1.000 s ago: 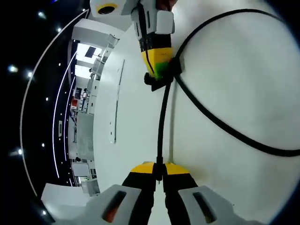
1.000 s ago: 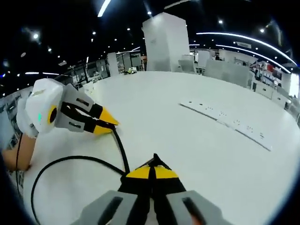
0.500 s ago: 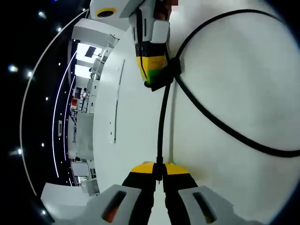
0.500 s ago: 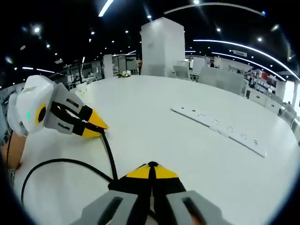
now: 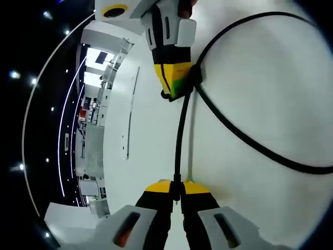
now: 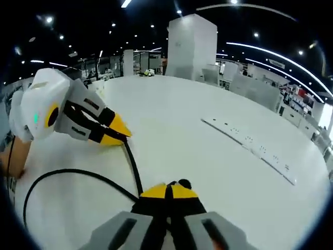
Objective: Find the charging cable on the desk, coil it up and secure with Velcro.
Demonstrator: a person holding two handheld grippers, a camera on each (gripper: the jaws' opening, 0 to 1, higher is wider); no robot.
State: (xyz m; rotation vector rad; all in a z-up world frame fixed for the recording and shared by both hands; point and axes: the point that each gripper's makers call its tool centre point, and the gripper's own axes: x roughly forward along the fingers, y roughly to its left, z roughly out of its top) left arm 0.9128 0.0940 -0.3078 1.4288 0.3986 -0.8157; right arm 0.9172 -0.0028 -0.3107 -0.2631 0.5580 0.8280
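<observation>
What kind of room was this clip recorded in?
Probably a large open-plan office or lab hall: a wide white desk with a flush power strip, a dark ceiling with spotlights and light strips, a tall white column, and more desks beyond.

— Where are we here?
— Big open hall, looks like an office or lab floor: a wide white table [image 6: 208, 156] with a built-in socket strip [image 6: 250, 148], a tall white pillar [image 6: 191, 47], ceiling light strips [image 6: 270, 49], desks beyond.
</observation>
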